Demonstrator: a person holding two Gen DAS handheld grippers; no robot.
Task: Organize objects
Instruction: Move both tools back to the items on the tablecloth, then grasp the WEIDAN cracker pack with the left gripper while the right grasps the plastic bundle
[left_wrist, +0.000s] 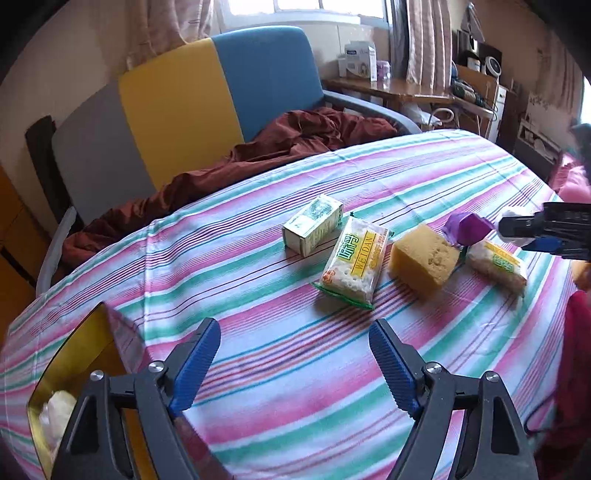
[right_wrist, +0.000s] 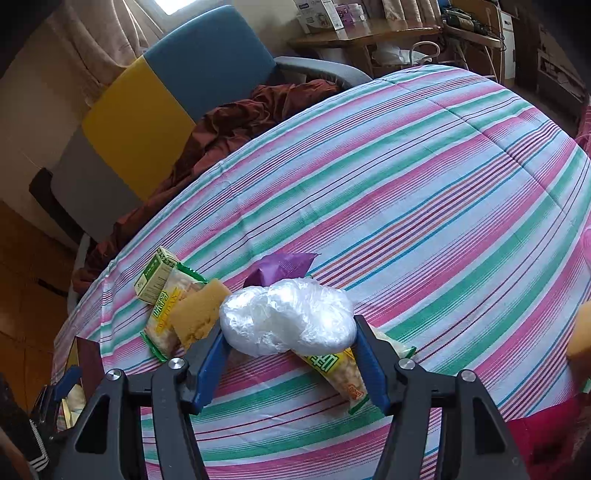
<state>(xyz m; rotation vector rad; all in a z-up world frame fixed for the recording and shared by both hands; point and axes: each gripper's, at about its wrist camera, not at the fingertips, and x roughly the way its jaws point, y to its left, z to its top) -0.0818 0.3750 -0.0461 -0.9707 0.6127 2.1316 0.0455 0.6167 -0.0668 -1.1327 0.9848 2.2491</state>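
On the striped bedspread (left_wrist: 295, 369) lie a green-white box (left_wrist: 312, 225), a snack packet (left_wrist: 352, 264), a yellow sponge (left_wrist: 424, 258), a purple wrapper (left_wrist: 467, 229) and a second snack packet (left_wrist: 496, 267). My left gripper (left_wrist: 295, 358) is open and empty, near of these things. My right gripper (right_wrist: 290, 347) is shut on a crumpled white plastic bag (right_wrist: 288, 317) and holds it above the second packet (right_wrist: 341, 373). The sponge (right_wrist: 199, 314), first packet (right_wrist: 170, 314), box (right_wrist: 155, 275) and purple wrapper (right_wrist: 280, 267) show to its left. The right gripper also shows at the left wrist view's right edge (left_wrist: 517, 230).
A gold-lined open box (left_wrist: 85, 373) with something white inside stands at the bed's near left corner; it also shows in the right wrist view (right_wrist: 83, 373). A blue, yellow and grey chair (left_wrist: 184, 110) with a red-brown blanket (left_wrist: 295, 140) stands beyond the bed. A wooden desk (left_wrist: 399, 88) is at the back.
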